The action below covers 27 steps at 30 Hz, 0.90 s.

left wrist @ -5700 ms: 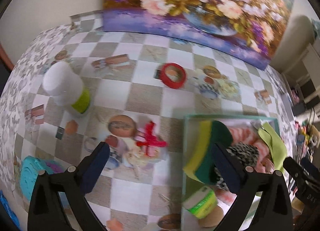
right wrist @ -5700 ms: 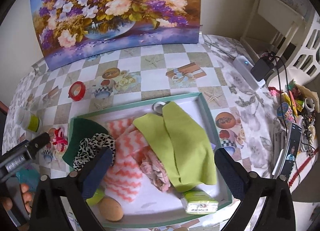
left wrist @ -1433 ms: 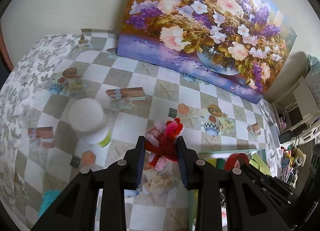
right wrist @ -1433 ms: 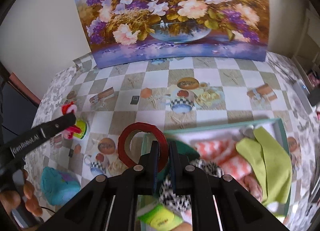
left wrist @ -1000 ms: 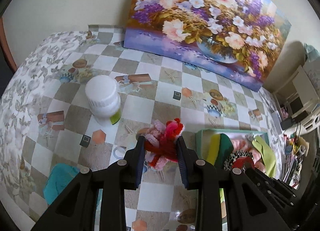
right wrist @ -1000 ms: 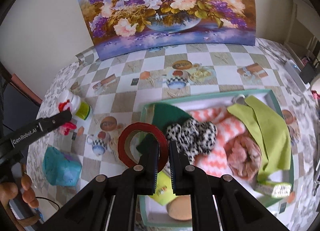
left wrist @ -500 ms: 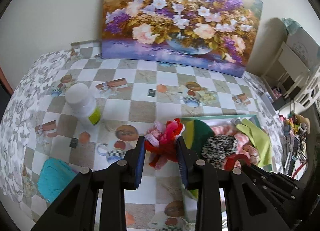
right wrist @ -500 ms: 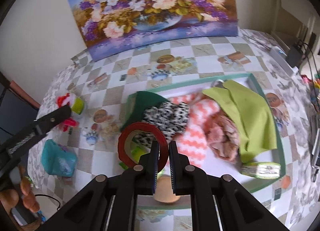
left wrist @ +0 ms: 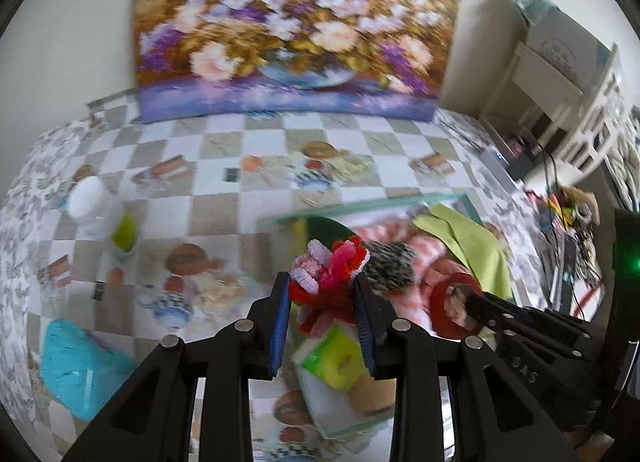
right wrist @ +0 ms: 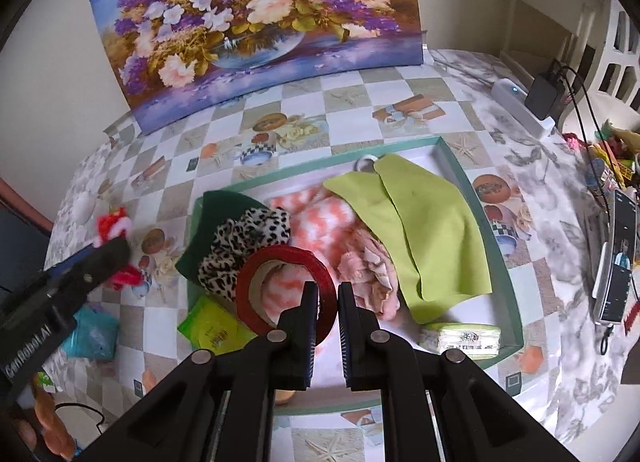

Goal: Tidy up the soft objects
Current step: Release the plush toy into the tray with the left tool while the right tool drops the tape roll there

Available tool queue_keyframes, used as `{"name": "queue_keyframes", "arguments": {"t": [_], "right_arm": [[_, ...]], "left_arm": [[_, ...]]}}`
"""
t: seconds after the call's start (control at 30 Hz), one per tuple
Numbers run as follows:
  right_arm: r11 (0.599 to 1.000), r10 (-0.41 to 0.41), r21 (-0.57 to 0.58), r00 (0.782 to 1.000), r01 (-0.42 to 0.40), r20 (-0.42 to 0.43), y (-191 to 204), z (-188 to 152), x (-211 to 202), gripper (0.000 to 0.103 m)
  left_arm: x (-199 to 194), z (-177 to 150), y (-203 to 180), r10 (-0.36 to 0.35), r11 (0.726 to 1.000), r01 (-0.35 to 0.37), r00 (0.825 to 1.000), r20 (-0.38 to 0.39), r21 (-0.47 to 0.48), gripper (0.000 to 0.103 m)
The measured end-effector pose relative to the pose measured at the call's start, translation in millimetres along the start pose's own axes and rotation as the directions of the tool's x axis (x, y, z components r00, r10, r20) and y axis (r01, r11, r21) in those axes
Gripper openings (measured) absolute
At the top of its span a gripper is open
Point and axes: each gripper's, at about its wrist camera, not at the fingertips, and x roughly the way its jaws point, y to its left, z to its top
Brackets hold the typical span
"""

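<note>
Red-and-pink pipe-cleaner toy (left wrist: 326, 282) sits clamped in our left hand-held gripper (left wrist: 322, 302), mid-frame. Our right hand-held gripper (right wrist: 328, 302) pinches a red tape ring (right wrist: 286, 288), lower centre, above the green tray (right wrist: 460, 169).

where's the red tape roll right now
In the right wrist view the red tape roll is pinched in the right tool, above the tray, beside the leopard scrunchie.

Fuzzy pipe-cleaner toy (left wrist: 328, 282); glossy red tape roll (right wrist: 280, 286); matt green felt cloth (right wrist: 420, 238); smooth printed oilcloth on the counter (right wrist: 360, 117).
</note>
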Motion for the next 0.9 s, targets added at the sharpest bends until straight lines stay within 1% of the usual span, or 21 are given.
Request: {"name": "queue_keyframes", "arguments": {"t": [0.1, 0.27, 0.5, 0.6, 0.63, 0.67, 0.7, 0.77, 0.9], "right_arm": [[0.999, -0.025, -0.035, 0.998, 0.023, -0.055, 1.5, -7.7, 12.6, 0.011], [0.999, -0.033, -0.029, 0.992, 0.029, -0.124, -5.5, -15.7, 31.9, 0.011], [0.999, -0.027, -0.024, 0.981, 0.023, -0.191, -8.4, -23.1, 48.5, 0.011], [1.000, -0.024, -0.021, 0.982, 0.020, -0.189, -9.4, -22.7, 47.1, 0.012], [1.000, -0.021, -0.020, 0.982, 0.018, -0.186, -9.4, -21.9, 46.0, 0.015], [1.000, -0.025, -0.022, 0.983, 0.022, -0.181, -9.1, -21.5, 44.0, 0.015], [0.999, -0.030, -0.025, 0.984, 0.026, -0.177, -7.9, -20.2, 42.8, 0.015], [0.999, -0.030, -0.027, 0.985, 0.026, -0.168, -7.0, -17.5, 40.1, 0.015], [0.999, -0.037, -0.033, 0.986, 0.032, -0.160, -5.4, -15.7, 35.9, 0.015]], "left_arm": [[13.9, -4.8, -11.1, -0.022, 1.000, 0.023, 0.999, -0.044, 0.019, 0.032], [39.7, -14.3, -17.4, -0.085, 0.996, 0.085, 0.987, -0.134, -0.011, 0.032], [57.1, -24.5, -24.1, -0.105, 0.994, 0.104, 0.973, -0.205, -0.013, 0.032], [59.5, -25.8, -23.5, -0.107, 0.994, 0.104, 0.970, -0.219, -0.025, 0.033], [59.2, -25.6, -23.1, -0.112, 0.994, 0.108, 0.969, -0.221, -0.032, 0.035], [58.5, -25.3, -22.3, -0.120, 0.993, 0.114, 0.967, -0.223, -0.041, 0.038], [57.5, -25.0, -21.2, -0.125, 0.992, 0.117, 0.966, -0.225, -0.050, 0.046], [54.4, -23.6, -19.1, -0.125, 0.992, 0.114, 0.968, -0.220, -0.062, 0.055], [46.3, -19.2, -13.2, -0.127, 0.990, 0.114, 0.972, -0.199, -0.078, 0.055]]}}
